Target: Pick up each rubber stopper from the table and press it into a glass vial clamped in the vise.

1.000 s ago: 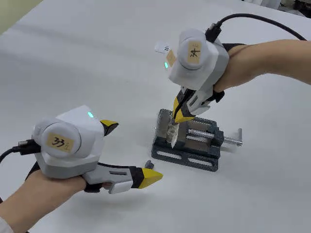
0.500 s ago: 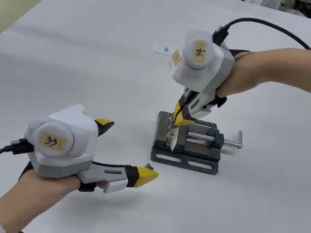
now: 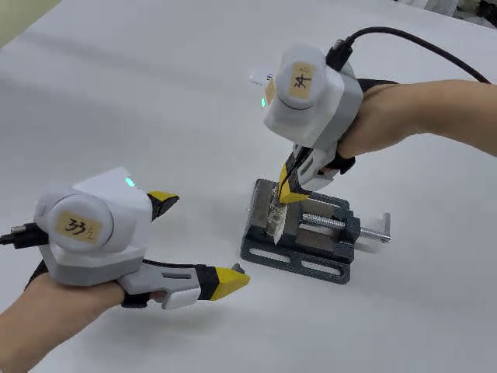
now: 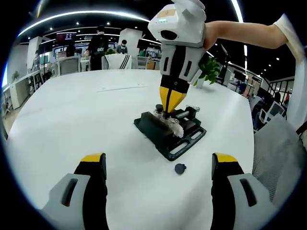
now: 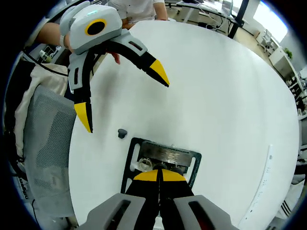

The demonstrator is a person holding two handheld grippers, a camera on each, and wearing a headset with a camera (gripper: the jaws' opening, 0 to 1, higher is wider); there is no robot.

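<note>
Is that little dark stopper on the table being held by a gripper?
No, the rubber stopper lies loose on the table beside the vise, with nothing gripping it.

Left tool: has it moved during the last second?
Yes, slightly. The left tool has drawn back to the left in the head view, away from the vise.

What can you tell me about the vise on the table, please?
The vise is a dark grey metal bench vise standing flat on the white table. Its base has slotted feet, and a threaded screw with a crossbar handle sticks out at one end. Its pale metal jaws clamp a clear glass vial. The shut yellow tips of the right gripper sit at the vial's top; whether they touch the vise itself I cannot tell.
</note>
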